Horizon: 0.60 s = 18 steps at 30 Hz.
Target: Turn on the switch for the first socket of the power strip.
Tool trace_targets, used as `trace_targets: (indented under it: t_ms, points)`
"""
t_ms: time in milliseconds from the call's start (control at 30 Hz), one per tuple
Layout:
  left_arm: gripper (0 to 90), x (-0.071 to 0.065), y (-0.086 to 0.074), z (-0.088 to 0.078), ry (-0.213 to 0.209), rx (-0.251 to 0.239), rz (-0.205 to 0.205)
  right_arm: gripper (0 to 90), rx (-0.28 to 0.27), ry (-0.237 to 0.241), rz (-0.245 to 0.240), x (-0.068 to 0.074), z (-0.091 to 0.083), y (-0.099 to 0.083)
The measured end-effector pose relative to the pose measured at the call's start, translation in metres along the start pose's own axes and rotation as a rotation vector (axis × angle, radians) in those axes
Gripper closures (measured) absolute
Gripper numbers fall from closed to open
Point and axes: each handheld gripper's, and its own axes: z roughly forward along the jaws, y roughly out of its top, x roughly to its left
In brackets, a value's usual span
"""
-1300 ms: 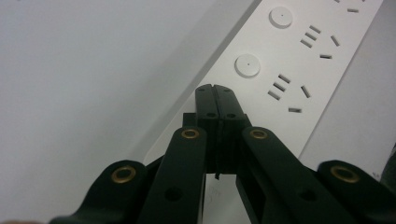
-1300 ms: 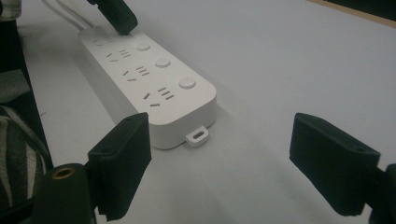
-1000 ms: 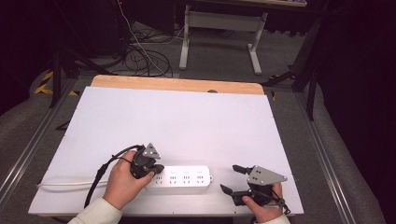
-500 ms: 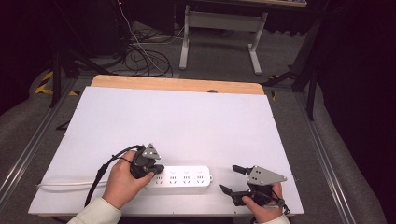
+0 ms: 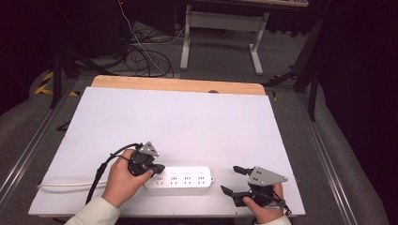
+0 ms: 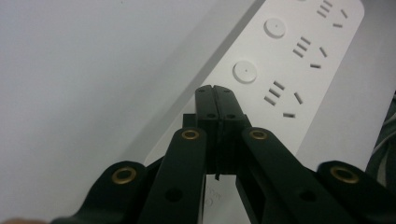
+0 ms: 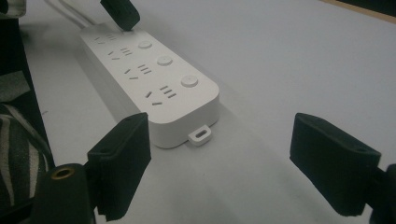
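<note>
Low in the high view, a white rectangular plastic power strip [image 5: 178, 178] lies flat on the white table top [image 5: 187, 122], near the bottom edge and a little left of centre, its long side running across the frame. A white cable [image 5: 65, 186] leaves its left end and runs toward the lower left of the frame.

At the strip's left end, the left gripper [image 5: 158, 168], black with a grey three-cornered plate on top, is held in the person's left hand [image 5: 123, 180]. Its jaws are pressed together, with nothing between them, and their tip sits on or just above the strip's top face; contact cannot be judged. In the left gripper view the left gripper's tip [image 6: 215, 88] lies in the middle of the frame, just below a round white button [image 6: 245, 71] on the strip, beside a set of socket slots.

The right gripper [image 5: 232, 180] sits at the lower right of the high view, held in the person's right hand [image 5: 265, 211], just right of the strip and apart from it. Its jaws are spread wide and empty. In the right gripper view its two black pads stand at the lower left and lower right, and the strip's near end, with a small hanging tab [image 7: 201, 134], lies between and beyond them.
</note>
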Motion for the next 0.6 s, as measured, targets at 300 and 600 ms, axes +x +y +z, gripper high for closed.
trace_targets:
  t_ms: [300,600]
  points:
    - [90.0,-0.010,0.005,-0.017,-0.003,-0.058,0.036,20.8,-0.001,0.000,0.002,-0.001,0.000,-0.001]
    - [90.0,-0.020,0.009,-0.033,0.005,-0.100,0.054,20.8,-0.001,-0.002,0.002,-0.001,0.000,-0.001]
